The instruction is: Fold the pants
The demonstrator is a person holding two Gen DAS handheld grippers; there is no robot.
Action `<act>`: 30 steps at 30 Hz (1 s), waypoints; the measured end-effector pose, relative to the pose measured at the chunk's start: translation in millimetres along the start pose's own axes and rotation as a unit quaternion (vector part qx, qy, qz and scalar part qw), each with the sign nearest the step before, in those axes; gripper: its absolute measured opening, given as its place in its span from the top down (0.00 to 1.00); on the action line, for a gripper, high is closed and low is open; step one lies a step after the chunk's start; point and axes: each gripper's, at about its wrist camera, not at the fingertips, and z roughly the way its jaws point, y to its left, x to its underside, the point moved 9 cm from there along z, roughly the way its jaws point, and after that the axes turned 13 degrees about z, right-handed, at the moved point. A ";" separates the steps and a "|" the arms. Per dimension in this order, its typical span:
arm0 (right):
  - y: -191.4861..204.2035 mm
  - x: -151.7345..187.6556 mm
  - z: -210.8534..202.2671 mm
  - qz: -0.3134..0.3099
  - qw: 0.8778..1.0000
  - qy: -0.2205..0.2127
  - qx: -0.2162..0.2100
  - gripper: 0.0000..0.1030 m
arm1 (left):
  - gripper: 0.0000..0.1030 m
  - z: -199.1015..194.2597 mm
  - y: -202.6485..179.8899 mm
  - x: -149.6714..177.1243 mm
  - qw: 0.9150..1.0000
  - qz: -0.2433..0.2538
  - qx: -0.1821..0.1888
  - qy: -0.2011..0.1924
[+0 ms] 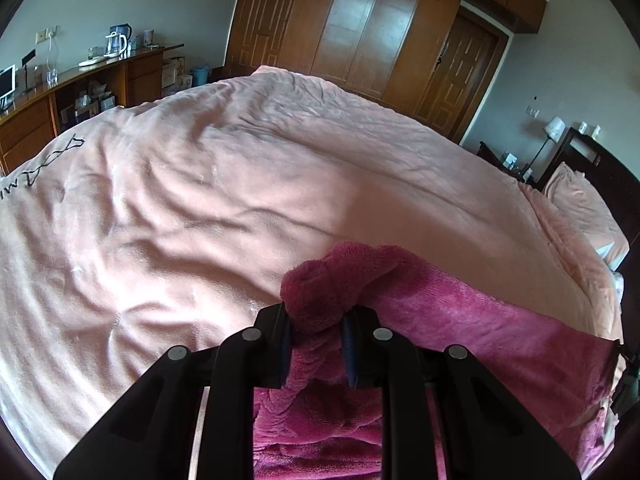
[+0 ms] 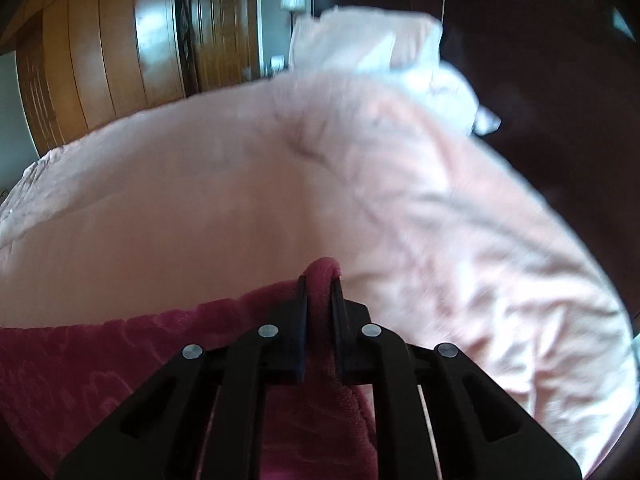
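Observation:
The pants [image 1: 460,320] are dark pink fleece and lie over a pink blanket on the bed [image 1: 240,200]. My left gripper [image 1: 318,316] is shut on a bunched edge of the pants, which bulges out beyond the fingertips. From there the fabric runs right and down under the gripper. In the right wrist view, my right gripper [image 2: 319,292] is shut on another fold of the pants [image 2: 100,360], with the fabric stretching to the left. The right wrist view is blurred.
A wooden wardrobe [image 1: 360,20] and door stand beyond the bed. A desk [image 1: 80,80] with a kettle and cups is at the far left. Pillows [image 2: 360,40], a lamp [image 1: 554,128] and a dark headboard are at the right.

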 end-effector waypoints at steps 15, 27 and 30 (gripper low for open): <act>-56.4 5.8 -164.8 0.103 0.989 -0.083 -0.066 0.91 | 0.81 -109.0 12.1 32.1 0.995 -0.038 0.046 -0.083; -145.6 159.0 -206.3 0.198 0.979 -0.037 -0.042 0.91 | 0.81 -161.6 26.6 158.5 0.995 -0.062 0.043 -0.063; -153.1 174.2 -198.9 0.202 0.979 -0.013 -0.030 0.90 | 0.77 -154.7 34.6 190.5 0.995 -0.085 0.041 -0.037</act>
